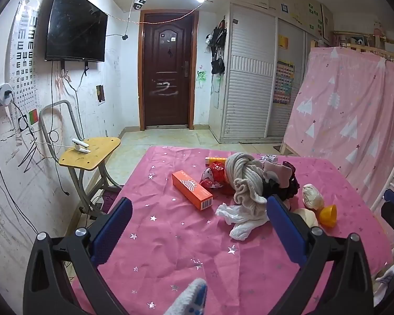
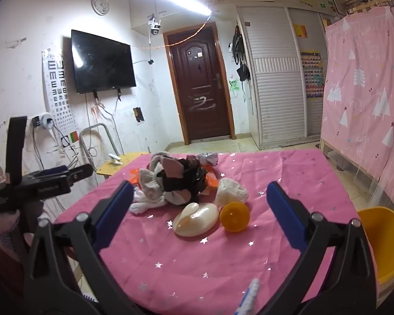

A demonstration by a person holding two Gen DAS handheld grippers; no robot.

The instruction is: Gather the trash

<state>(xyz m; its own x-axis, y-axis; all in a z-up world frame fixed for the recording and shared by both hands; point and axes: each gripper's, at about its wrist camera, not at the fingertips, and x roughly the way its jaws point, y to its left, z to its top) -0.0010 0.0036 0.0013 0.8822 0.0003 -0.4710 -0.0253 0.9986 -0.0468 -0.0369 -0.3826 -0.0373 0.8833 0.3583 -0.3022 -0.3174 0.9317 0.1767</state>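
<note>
On the table (image 2: pixel 289 173), pink star-print cloth covers the whole top. Rt of it, below the edge, a yellow bin (image 2: pixel 383 239). Clothes heap (image 1: pixel 252 181) sits centre-far w/ white sock (image 1: pixel 239 218) trailing in front. Trash items: orange carton (image 1: pixel 192 190) left of heap, apart; cream glossy pc (image 2: pixel 197 219) in front of heap, touching orange plastic cap (image 2: pixel 234 216); crumpled white wad (image 2: pixel 231 191) just behind cap. Left gripper (image 1: pixel 199 225) and right gripper (image 2: pixel 199 210) both spread wide, nothing between pads, above cloth.
</note>
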